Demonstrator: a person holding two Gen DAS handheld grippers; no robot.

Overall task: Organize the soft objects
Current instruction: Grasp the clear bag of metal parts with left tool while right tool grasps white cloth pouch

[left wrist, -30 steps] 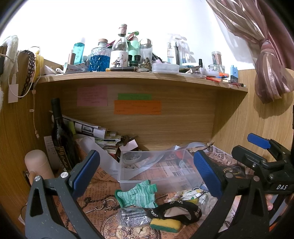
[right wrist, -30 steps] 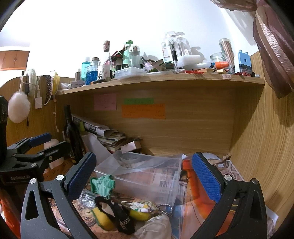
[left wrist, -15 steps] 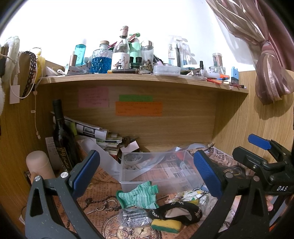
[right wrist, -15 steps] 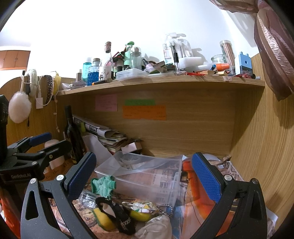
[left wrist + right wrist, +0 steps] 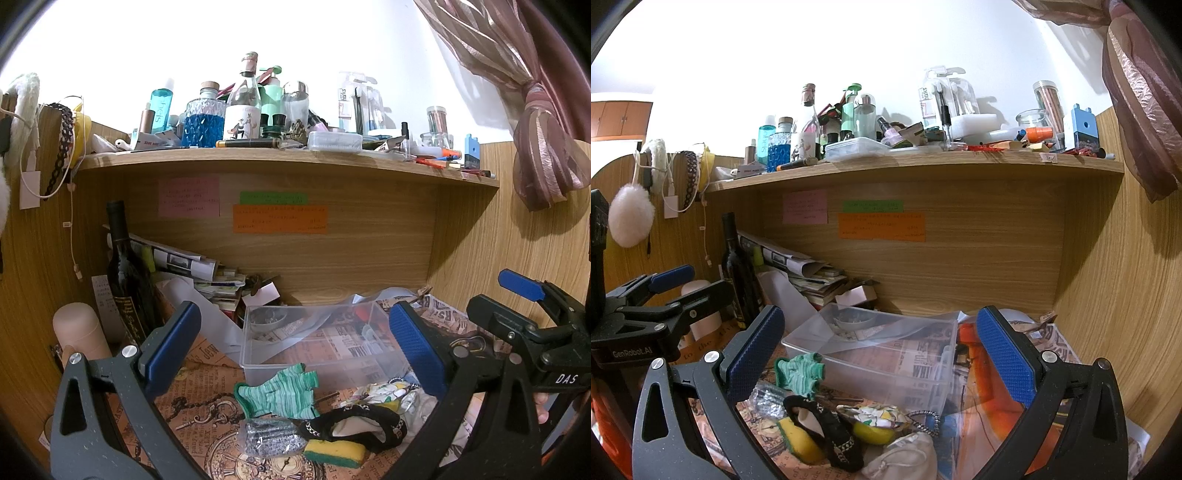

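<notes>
Left wrist view: the left tool (image 5: 293,341) is spread wide and holds nothing, its ribbed blue pads framing a clear plastic bin (image 5: 317,343) on the paper-covered desk (image 5: 207,373). Just in front of the bin lies a green striped knit glove (image 5: 279,393), limp and crumpled. Nearer the front edge sit a glittery silver pouch (image 5: 267,439), a black chain-trimmed fabric piece (image 5: 369,421) and a yellow-green sponge (image 5: 334,452).

Right wrist view: the right tool (image 5: 879,354) is likewise wide and empty. The glove (image 5: 799,373) rests against the bin's (image 5: 886,362) left front corner; a cream drawstring pouch (image 5: 905,459) slumps at the desk's front edge.
</notes>
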